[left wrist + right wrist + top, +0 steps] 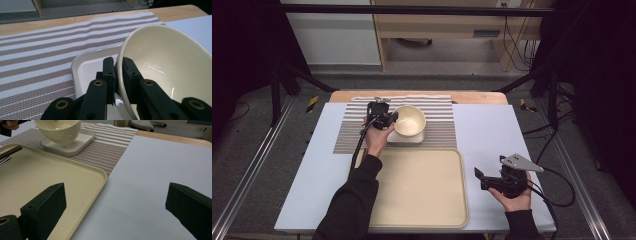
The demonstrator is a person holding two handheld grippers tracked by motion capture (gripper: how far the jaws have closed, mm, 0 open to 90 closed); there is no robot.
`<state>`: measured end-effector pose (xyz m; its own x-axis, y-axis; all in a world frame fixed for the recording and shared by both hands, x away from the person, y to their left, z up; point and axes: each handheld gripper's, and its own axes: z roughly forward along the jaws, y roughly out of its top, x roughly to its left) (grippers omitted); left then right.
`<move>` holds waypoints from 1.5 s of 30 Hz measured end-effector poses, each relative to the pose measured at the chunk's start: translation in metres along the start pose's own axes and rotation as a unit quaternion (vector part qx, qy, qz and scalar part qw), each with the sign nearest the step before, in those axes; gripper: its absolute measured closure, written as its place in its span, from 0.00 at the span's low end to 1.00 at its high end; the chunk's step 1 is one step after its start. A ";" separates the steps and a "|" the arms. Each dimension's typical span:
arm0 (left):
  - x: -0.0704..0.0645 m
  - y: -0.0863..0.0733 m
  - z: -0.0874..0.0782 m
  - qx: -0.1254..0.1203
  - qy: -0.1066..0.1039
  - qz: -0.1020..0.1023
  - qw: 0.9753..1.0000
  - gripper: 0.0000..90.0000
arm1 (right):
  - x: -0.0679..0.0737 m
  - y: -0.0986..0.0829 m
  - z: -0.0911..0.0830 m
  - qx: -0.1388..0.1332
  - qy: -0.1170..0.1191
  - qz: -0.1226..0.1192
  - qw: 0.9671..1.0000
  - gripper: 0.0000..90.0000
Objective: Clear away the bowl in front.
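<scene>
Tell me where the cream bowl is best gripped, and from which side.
By its rim. The bowl is thin-walled and open, so one jaw goes inside and one outside, as the left claw has it. Come from its left edge: the square plate under it probably blocks a low grip, and the right claw idles open.

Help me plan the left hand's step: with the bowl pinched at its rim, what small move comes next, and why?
Probably lift it slowly. The left gripper is shut on the bowl rim, one jaw inside, one outside; the bowl sits tilted over the square plate, the tray nearby.
</scene>
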<state>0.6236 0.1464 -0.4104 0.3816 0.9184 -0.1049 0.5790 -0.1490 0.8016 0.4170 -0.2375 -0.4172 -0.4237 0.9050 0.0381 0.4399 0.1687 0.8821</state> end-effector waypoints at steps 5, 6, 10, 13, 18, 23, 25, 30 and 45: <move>0.000 0.006 -0.019 -0.015 -0.011 0.005 1.000 0.91 | 0.000 0.000 0.000 0.000 0.000 0.000 1.000 0.04; -0.001 0.006 -0.022 -0.018 -0.013 0.005 1.000 0.91 | 0.000 0.000 0.000 0.000 -0.001 -0.001 1.000 0.04; -0.002 0.007 -0.037 -0.025 -0.021 0.010 0.999 0.91 | 0.001 0.000 0.000 0.001 -0.001 -0.002 1.000 0.04; -0.002 0.005 -0.048 -0.029 -0.027 0.016 0.999 0.91 | 0.001 0.000 0.000 0.000 -0.001 -0.002 1.000 0.04; -0.001 0.001 -0.065 -0.035 -0.035 0.024 0.998 0.91 | 0.001 -0.001 0.001 0.002 -0.001 -0.003 1.000 0.04; -0.003 -0.005 -0.081 -0.040 -0.044 0.037 0.998 0.91 | 0.002 -0.001 0.001 0.001 -0.001 -0.002 1.000 0.04; -0.005 -0.008 -0.087 -0.041 -0.050 0.044 0.997 0.91 | 0.002 -0.001 0.000 0.001 -0.001 -0.002 1.000 0.04; -0.010 -0.017 -0.098 -0.044 -0.054 0.058 0.996 0.91 | 0.002 -0.001 0.000 0.002 -0.002 -0.003 1.000 0.04; -0.008 -0.055 -0.099 -0.014 -0.061 0.068 0.996 0.91 | 0.004 -0.002 0.003 0.007 -0.001 -0.008 1.000 0.04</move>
<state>0.5167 0.1834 -0.3954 0.5407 0.8388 -0.0634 0.4967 -0.2575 0.8289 0.4168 -0.2335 -0.4204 -0.4294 0.9028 0.0244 0.4448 0.1879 0.8757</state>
